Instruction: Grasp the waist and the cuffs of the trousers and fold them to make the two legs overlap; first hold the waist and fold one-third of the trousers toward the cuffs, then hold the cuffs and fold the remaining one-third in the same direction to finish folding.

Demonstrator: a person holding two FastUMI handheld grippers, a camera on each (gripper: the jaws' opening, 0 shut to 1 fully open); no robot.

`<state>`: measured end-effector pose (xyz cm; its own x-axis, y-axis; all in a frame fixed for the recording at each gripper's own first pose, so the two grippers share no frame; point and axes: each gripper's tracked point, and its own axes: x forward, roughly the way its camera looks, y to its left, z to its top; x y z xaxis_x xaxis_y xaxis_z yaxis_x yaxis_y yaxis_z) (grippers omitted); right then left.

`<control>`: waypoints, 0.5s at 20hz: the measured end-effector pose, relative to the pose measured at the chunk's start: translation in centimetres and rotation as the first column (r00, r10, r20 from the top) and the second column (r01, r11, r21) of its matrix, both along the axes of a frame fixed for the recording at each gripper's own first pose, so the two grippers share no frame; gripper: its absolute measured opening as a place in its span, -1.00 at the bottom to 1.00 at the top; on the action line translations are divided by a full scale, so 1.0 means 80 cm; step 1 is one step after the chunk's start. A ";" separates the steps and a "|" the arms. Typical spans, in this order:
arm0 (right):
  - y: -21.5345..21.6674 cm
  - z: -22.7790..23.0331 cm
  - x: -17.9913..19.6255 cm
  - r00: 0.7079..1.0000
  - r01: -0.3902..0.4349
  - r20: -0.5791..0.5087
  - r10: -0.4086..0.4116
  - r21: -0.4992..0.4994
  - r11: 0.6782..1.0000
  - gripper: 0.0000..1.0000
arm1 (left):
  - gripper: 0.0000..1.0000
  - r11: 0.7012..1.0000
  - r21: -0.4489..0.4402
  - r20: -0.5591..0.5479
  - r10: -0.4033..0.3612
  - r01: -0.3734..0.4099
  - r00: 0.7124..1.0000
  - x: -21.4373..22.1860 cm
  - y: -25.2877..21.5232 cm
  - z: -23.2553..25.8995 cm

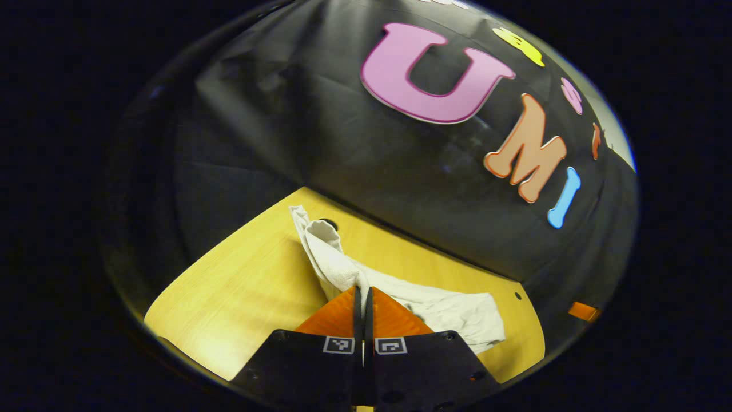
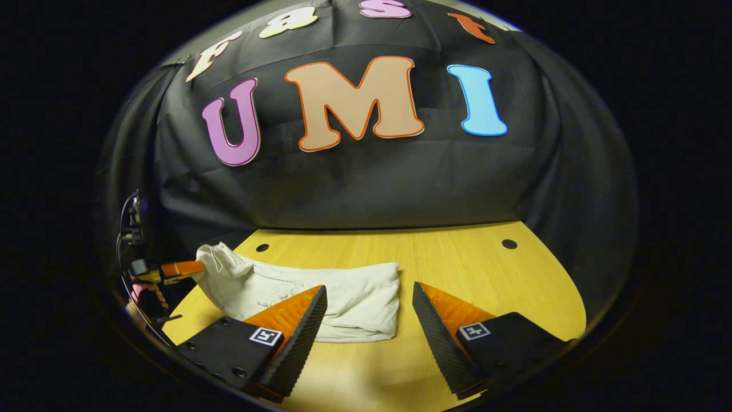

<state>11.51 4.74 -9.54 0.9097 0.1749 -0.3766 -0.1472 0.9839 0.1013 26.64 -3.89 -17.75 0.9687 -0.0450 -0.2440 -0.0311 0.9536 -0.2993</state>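
The left gripper (image 1: 363, 294) is clamped on the trousers (image 1: 434, 306), which trail toward two o'clock. The right gripper (image 2: 369, 303) gapes wide and empty, the trousers (image 2: 320, 292) at its eleven o'clock on the table (image 2: 486, 269).

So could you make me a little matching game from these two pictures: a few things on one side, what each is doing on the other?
Things:
1. left claw
2. right claw
3. trousers
4. table

States:
a. open, holding nothing
b. wooden, with small dark holes
c. pale, one end lifted
d. shut on cloth

Pairs: 1-d, 2-a, 3-c, 4-b
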 end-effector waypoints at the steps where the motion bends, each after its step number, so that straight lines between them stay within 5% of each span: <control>1: -0.011 -0.002 -0.001 1.000 0.001 -0.001 -0.001 -0.004 1.000 0.83 | -1.00 0.999 0.034 0.015 -0.032 0.031 0.999 0.005 -0.023 0.011; 7: -0.081 -0.012 0.005 1.000 0.018 -0.003 -0.018 0.007 1.000 0.92 | -1.00 0.942 0.252 0.007 -0.232 0.222 0.973 0.019 -0.174 0.031; 10: -0.114 -0.016 0.008 1.000 0.028 -0.006 -0.028 0.015 0.999 0.92 | -1.00 0.905 0.293 -0.042 -0.310 0.309 0.950 0.024 -0.246 0.011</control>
<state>12.19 -4.35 -10.82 0.9120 0.1554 -0.3797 -0.1191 0.9859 0.1174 28.60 -23.57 -16.90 0.9191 -0.2705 -0.2866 0.2807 0.9598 -0.0057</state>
